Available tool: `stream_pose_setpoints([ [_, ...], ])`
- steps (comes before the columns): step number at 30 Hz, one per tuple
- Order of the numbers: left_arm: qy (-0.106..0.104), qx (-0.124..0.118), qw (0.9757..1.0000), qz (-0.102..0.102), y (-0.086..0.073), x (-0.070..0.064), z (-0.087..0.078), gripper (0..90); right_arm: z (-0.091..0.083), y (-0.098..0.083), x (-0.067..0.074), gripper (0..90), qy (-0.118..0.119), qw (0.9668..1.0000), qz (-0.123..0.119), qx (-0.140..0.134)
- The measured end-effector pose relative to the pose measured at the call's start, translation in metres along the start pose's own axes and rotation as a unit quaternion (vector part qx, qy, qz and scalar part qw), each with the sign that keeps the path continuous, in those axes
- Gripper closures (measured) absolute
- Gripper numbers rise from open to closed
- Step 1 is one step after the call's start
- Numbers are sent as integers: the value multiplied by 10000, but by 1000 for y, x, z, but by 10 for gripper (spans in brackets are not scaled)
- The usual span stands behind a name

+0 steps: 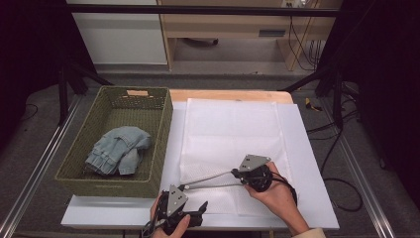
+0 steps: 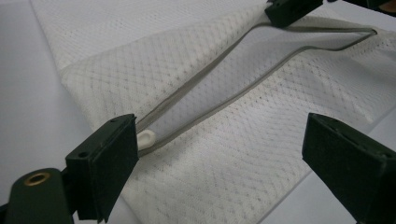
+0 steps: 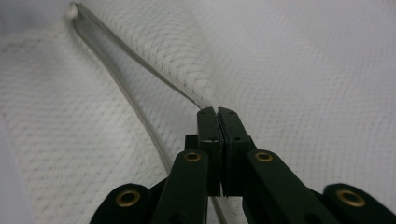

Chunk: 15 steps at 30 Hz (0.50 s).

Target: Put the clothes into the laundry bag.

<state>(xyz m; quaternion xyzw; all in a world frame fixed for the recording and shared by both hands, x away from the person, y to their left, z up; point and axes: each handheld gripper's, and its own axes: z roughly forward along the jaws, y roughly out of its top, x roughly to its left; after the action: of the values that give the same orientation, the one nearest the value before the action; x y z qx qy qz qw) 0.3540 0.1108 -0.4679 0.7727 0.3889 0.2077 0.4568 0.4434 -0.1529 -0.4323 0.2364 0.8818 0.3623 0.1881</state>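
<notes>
I work in what looks like a lab or recording studio. My table [image 1: 307,198] is a white board with metal rails [image 1: 39,168] along both sides and black frame legs [image 1: 63,94] at ten and two o'clock. Loose black cables [image 1: 341,148] trail over the grey floor at three o'clock, and plain wooden furniture [image 1: 228,25] with more wiring stands at twelve.

Denim garment [image 1: 118,149] in woven basket [image 1: 163,148], left.

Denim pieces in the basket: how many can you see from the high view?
1 crumpled pale denim garment lies in the near half of the green woven basket, left of the white mesh bag. More could be bundled within it.
</notes>
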Motion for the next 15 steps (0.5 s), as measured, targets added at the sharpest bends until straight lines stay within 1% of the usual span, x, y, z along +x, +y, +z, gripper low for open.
stream_pose_setpoints([
  [2, -4, -11, 10000, -2, 0, 0, 0, 107, -2, 1, 0, 891, 12, 10000, 25, -42],
  [6, -11, 7, 10000, 13, 1, 0, -1, 107, -4, 2, 0, 893, -77, 9999, 8, -111],
  [7, -2, 0, 10000, 13, 2, -1, -1, 107, -5, 3, 0, 893, -104, 9999, 39, -89],
  [11, 22, -5, 10000, 23, 3, 0, -2, 105, -6, 7, -1, 894, -202, 9995, 117, -190],
  [15, -22, 31, 10000, 13, 4, -1, -2, 105, -6, 8, -3, 894, -303, 9991, 198, -230],
])
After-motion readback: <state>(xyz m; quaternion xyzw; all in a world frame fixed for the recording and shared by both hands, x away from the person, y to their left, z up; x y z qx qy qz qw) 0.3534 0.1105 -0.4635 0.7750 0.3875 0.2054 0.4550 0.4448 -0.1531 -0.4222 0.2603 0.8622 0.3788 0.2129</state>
